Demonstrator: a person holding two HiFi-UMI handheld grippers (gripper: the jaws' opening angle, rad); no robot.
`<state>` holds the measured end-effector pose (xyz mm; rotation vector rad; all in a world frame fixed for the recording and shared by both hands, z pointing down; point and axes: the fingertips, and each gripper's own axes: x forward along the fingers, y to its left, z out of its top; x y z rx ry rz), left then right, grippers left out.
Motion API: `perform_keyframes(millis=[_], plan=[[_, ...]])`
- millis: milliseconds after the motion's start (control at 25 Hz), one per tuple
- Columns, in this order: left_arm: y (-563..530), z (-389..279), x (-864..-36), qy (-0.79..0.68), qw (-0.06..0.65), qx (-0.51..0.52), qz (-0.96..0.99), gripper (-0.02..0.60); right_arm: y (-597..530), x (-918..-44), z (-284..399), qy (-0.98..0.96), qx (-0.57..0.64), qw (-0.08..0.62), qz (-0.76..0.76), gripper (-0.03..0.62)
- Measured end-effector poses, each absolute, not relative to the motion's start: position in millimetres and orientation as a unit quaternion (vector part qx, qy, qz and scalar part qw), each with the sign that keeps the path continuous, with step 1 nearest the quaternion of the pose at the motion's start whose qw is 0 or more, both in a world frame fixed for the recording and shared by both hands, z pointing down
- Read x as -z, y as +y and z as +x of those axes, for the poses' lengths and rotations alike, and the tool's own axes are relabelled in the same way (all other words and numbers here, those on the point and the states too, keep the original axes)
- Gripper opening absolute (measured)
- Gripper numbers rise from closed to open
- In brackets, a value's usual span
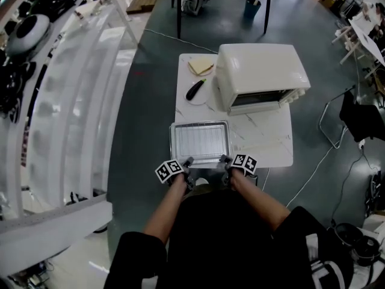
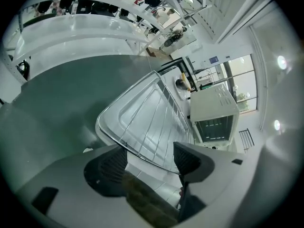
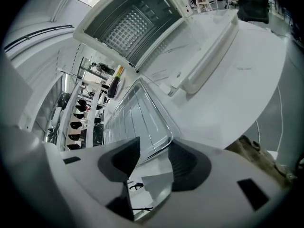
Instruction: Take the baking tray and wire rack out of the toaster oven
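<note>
The baking tray [image 1: 174, 142] lies flat on the white table [image 1: 267, 140] with the wire rack [image 1: 201, 140] resting inside it. Both are already clear of the toaster oven [image 1: 258, 71]. The tray's long axis runs across the person, from one gripper to the other, so each gripper meets one near corner and neither hand is nearer.

The tray lies straight ahead of the left gripper [image 1: 187, 161] and slightly below it. In the left gripper view the near rim and the rack's end wire cross the gap between the jaws. These jaws stand wide apart and neither pad presses on the metal.

The right gripper [image 1: 224, 160] sits at the other near corner. The tray runs ahead of it and off to its left. Its jaws stand moderately apart, and the rounded corner pokes in between them, close to the right pad. I see no clamping there.

Beyond the tray's far edge, ahead of both grippers, the oven stands with its door dropped open. I judge the load is set down and released. Drawing straight back would clear both corners.
</note>
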<state>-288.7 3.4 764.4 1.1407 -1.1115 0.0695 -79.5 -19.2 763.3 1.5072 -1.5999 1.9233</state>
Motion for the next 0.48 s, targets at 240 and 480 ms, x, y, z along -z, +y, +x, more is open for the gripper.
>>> perform_keyframes(millis=[240,480], plan=[[10.5,-286.1,-763.0,-0.504,0.682,-0.061,0.527,0.314,-21.6,-757.2,-86.4,-0.574,-0.637,0.138,0.496,0.27],[14.9,-292.5,-764.0,-0.516,0.677,-0.049,0.522,0.318,-12.2,-756.8,-82.0,-0.571,-0.639,0.15,0.494,0.321]])
